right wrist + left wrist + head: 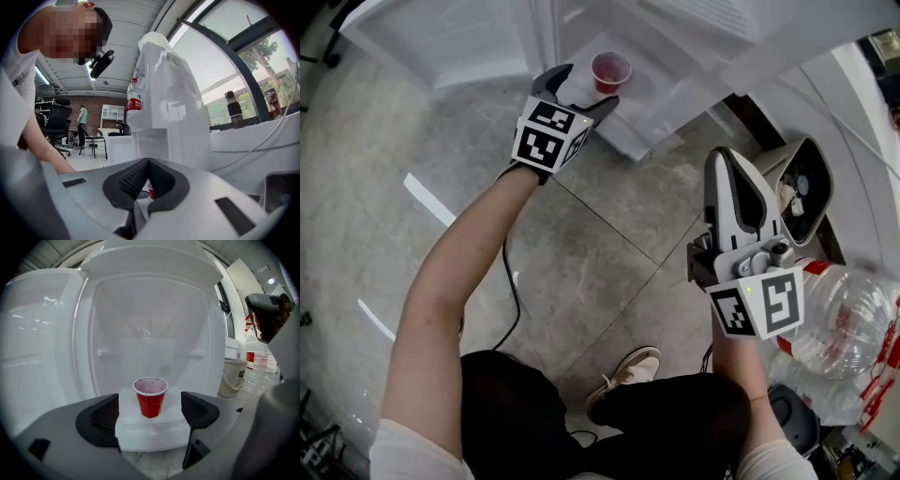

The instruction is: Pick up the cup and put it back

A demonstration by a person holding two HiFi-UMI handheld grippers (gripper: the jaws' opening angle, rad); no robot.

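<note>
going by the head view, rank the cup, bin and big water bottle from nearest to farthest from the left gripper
1. cup: top of the view, just ahead of the left gripper's open jaws.
2. bin: on the floor, well off to the right.
3. water bottle: farthest, at the lower right edge.

This is looking like an open office or studio floor. A white water dispenser (164, 93) is standing on a grey stone-tiled floor (609, 272), with a small waste bin (232, 376) sitting beside it and a large empty water jug (853, 319) lying nearby. Further back, black office chairs (56, 123) are standing before a brick wall (93, 101), where a person (83, 116) is standing. Tall windows (225, 61) are letting daylight in, and strip lights (41, 75) are glowing overhead.
</note>
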